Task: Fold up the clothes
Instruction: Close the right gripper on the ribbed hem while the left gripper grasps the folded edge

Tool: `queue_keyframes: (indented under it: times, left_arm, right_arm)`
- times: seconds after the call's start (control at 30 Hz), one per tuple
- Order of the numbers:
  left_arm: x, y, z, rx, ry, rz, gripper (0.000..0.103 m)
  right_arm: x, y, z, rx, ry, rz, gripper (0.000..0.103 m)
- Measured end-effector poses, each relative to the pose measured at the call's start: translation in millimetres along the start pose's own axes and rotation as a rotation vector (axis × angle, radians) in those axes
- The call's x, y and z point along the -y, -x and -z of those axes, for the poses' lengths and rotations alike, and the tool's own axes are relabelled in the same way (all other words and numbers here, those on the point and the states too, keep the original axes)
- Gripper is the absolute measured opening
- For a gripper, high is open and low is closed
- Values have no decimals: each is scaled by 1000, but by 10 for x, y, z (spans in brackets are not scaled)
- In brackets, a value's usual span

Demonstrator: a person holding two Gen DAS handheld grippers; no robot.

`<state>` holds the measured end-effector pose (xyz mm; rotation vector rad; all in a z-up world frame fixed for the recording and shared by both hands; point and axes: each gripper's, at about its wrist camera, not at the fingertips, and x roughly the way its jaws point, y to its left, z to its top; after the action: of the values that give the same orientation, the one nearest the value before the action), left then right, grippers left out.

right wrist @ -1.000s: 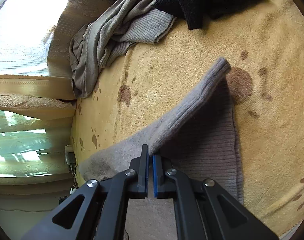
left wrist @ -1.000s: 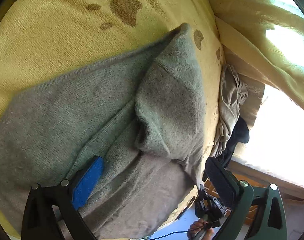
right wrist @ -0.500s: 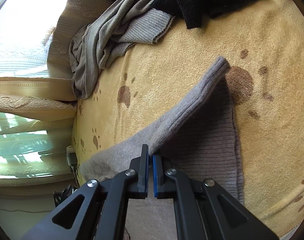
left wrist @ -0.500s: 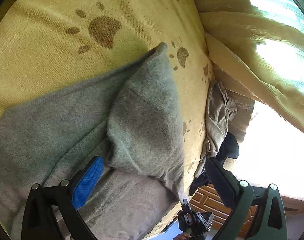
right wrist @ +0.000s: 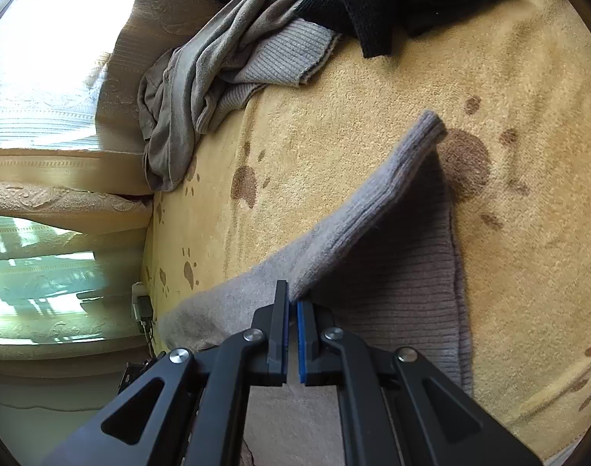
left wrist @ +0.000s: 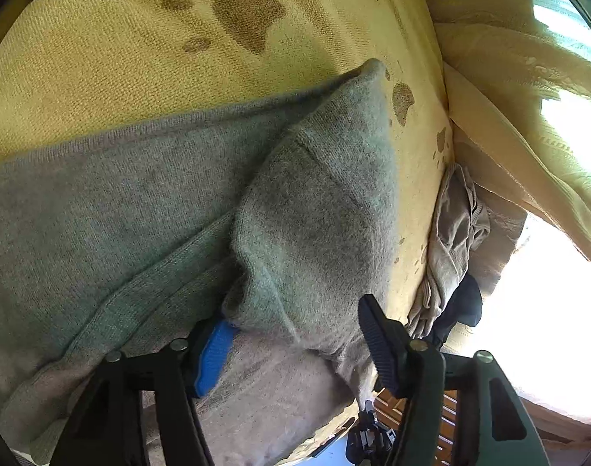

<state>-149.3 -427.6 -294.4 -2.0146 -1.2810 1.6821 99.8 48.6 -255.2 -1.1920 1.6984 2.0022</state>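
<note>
Here the grey sweater [left wrist: 303, 233] bunches between the closing left claw [left wrist: 295, 334].

Both wrist views close, angled down; shared grey sweater [left wrist: 148, 209].

Left hand-held gripper [left wrist: 295, 334] half-closed, jaws just closing; right hand-held gripper [right wrist: 292, 303] clamped
</note>
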Motion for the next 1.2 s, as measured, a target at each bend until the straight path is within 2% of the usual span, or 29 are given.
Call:
queue_keyframes:
  times: [0.07,0.13,0.17,0.2,0.23,0.4,0.67,0.9,1.07,1.2]
  left_arm:
    - [12,-29,-17,5,9,-9,43]
    - [-1,-67,-42,4,21,-17,38]
    - [-7,-84,-54,4,26,-20,31]
    - [-4,-84,-59,8,25,-22,24]
    - [4,-77,-61,15,15,-22,6]
    - [98,17,-34,51,-63,-12,6]
    - [179,260,-38,80,-113,10,6]
    - [39,480,-12,88,-151,-30,6]
    - [-161,374,-42,69,-156,-61,6]
    - [-118,298,-77,87,-219,-91,6]
  right_arm:
    - [7,1,6,1,-2,-3,5]
    - [13,-4,14,-2,-2,-4,5]
    - [16,-2,19,-2,-2,-5,5]
    - [20,3,24,-1,-2,-5,5]
    - [25,9,28,1,-3,-6,5]
    - [27,38,61,11,9,-4,5]
    - [-48,113,179,42,43,1,5]
    - [-19,200,509,55,38,-2,5]
    - [231,69,725,55,-22,9,5]
    - [404,-39,809,51,-51,2,5]
